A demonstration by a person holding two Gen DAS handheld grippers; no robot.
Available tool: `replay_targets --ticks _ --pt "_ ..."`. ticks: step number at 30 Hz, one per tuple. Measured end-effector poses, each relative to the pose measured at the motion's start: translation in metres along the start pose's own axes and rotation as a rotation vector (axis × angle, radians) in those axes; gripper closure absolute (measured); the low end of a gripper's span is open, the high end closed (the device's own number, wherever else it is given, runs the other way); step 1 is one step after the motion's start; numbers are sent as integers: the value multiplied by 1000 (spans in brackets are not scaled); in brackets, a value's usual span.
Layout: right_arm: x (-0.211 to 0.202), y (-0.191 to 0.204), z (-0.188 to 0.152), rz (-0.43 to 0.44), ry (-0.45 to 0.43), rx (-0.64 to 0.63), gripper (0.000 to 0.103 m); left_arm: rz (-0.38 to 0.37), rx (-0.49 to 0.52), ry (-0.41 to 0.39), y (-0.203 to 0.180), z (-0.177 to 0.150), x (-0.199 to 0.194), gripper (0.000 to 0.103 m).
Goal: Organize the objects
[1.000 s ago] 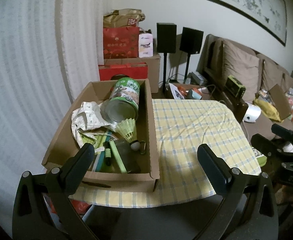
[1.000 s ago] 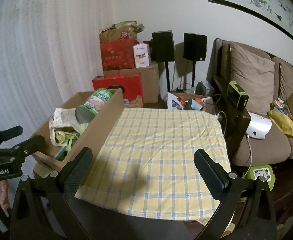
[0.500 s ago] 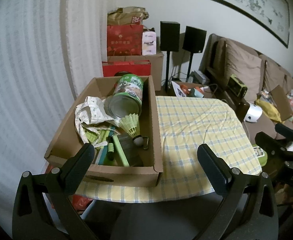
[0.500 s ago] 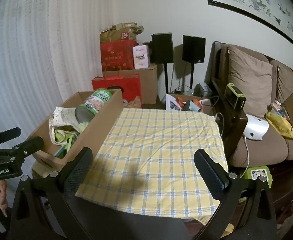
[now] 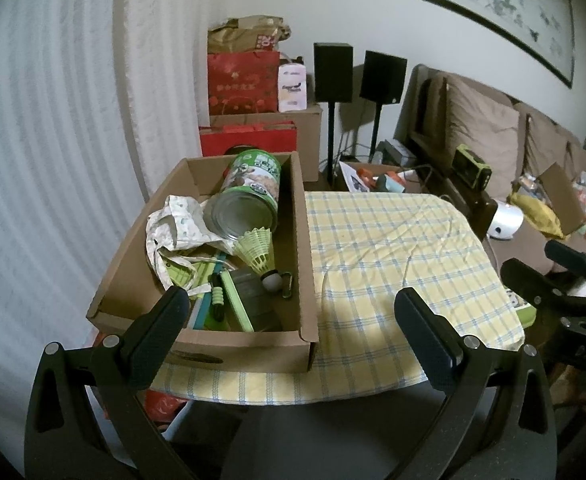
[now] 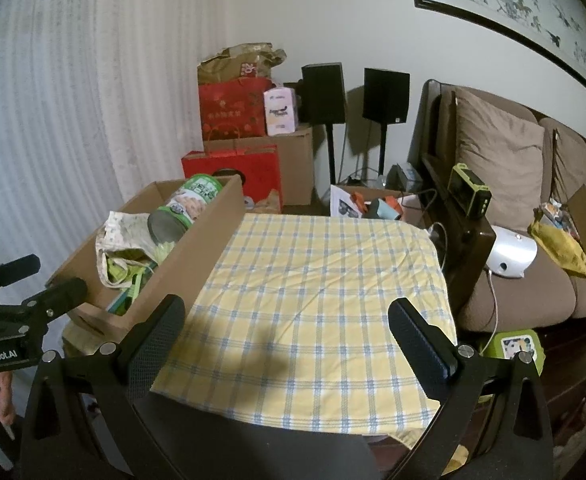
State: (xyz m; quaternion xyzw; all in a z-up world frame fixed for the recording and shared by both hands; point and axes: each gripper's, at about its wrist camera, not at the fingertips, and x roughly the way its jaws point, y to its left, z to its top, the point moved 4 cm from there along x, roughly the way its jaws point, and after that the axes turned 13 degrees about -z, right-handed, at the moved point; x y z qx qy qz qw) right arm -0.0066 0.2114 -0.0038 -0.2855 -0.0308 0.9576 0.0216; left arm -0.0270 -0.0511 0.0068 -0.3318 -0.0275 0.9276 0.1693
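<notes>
A cardboard box (image 5: 305, 264) stands on the left of a table with a yellow checked cloth (image 5: 393, 256). In it lie a green tin can (image 5: 249, 196), a crumpled cloth bag (image 5: 173, 228), a yellow-green shuttlecock (image 5: 257, 250), green stick-like items (image 5: 233, 304) and a carabiner (image 5: 287, 282). My left gripper (image 5: 289, 320) is open and empty, in front of the box's near wall. My right gripper (image 6: 285, 328) is open and empty over the cloth's near edge (image 6: 293, 360). The box (image 6: 197, 256) and can (image 6: 189, 204) show at its left.
Red gift bags (image 5: 241, 84) and cartons are stacked behind the table, beside two black speakers (image 5: 333, 72). A brown sofa (image 6: 533, 200) with clutter runs along the right. The other gripper shows at each view's edge (image 6: 13, 312).
Both grippers have drawn back and risen a little, so the table and box look slightly farther. Both stay open and empty. Nothing in the box has moved.
</notes>
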Motion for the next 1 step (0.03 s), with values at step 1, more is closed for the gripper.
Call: replay_targets --ticks 1 --pt "0 0 0 -1 0 0 1 5 3 1 -1 0 0 0"
